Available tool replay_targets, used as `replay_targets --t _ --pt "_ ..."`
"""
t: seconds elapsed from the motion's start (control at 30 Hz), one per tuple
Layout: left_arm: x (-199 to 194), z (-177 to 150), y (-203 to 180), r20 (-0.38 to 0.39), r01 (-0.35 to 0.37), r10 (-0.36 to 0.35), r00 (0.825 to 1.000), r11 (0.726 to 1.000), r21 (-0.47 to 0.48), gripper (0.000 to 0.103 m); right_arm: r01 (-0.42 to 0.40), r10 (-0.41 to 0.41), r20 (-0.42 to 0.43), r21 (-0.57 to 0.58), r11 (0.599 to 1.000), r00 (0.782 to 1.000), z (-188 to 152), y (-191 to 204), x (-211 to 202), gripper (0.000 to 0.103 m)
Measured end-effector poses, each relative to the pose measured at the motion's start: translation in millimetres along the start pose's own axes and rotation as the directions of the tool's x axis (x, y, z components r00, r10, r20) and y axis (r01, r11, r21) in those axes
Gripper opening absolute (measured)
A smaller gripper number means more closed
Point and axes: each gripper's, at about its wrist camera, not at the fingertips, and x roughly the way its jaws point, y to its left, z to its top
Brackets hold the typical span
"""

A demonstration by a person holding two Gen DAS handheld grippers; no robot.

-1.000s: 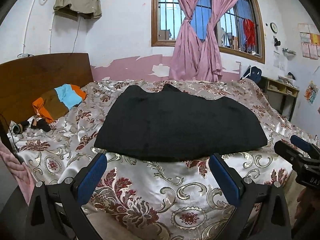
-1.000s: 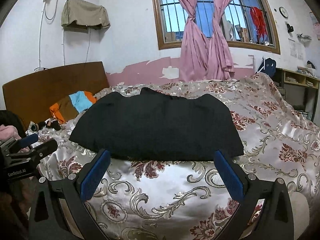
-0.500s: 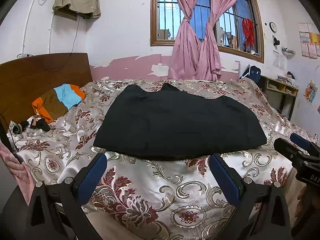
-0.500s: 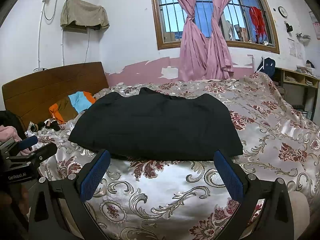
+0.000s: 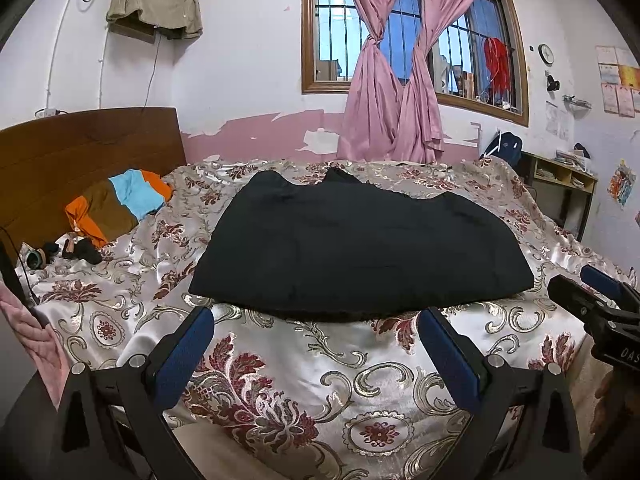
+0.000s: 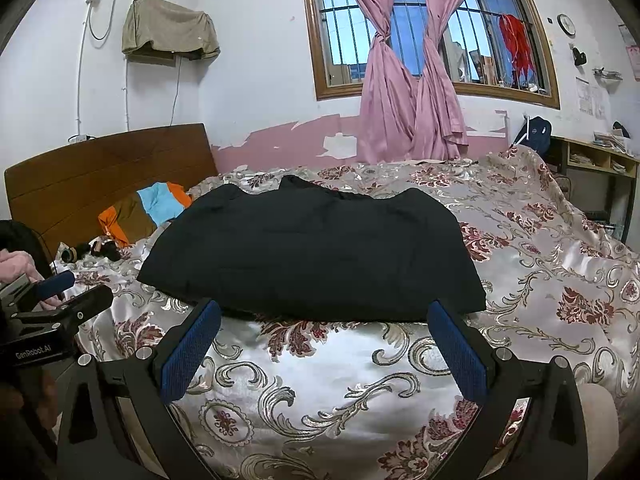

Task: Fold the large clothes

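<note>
A large black garment [image 5: 360, 248] lies folded flat in the middle of the bed; it also shows in the right wrist view [image 6: 312, 252]. My left gripper [image 5: 316, 344] is open and empty, held above the bedspread just short of the garment's near edge. My right gripper [image 6: 324, 340] is open and empty, also just short of the near edge. The right gripper shows at the right edge of the left wrist view [image 5: 600, 300], and the left gripper shows at the left edge of the right wrist view [image 6: 56, 300].
The bed has a shiny floral bedspread [image 5: 320, 380] and a wooden headboard [image 5: 80, 148] at the left. An orange, brown and blue cloth [image 5: 120, 204] lies by the headboard. Pink curtains [image 5: 392, 80] hang at the window. A shelf [image 5: 564, 176] stands at the right.
Both grippers have stayed open and nearly still, with only a slight drift of the view. The garment has not moved.
</note>
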Motion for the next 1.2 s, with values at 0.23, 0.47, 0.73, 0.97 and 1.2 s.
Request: replay_targets --t 0.23,0.47,0.73,0.97,1.2 --pt "-0.5 -0.4 -0.6 0.000 0.001 -0.001 1.000 1.000 -0.001 0.103 -0.001 0.001 -0.001 -0.001 1.000 1.000 -0.1 -0.6 -0.1 0.101" --pt "-0.3 -0.5 -0.1 0.001 0.000 0.000 1.000 1.000 0.000 0.103 0.000 0.000 0.000 0.000 1.000 1.000 0.0 -0.1 0.0 0.101" --pt "-1.9 0.0 1.2 0.004 -0.002 0.002 1.000 1.000 -0.001 0.103 0.000 0.000 -0.001 0.000 1.000 1.000 0.0 0.0 0.0 0.101" --pt "-2.1 -0.5 0.7 0.005 -0.002 0.002 1.000 1.000 -0.001 0.103 -0.001 0.001 -0.001 -0.001 1.000 1.000 -0.4 -0.4 0.1 0.101" --pt "-2.1 -0.7 1.2 0.006 -0.003 0.003 1.000 1.000 -0.001 0.103 0.000 0.000 -0.001 0.000 1.000 1.000 -0.2 0.4 0.1 0.101"
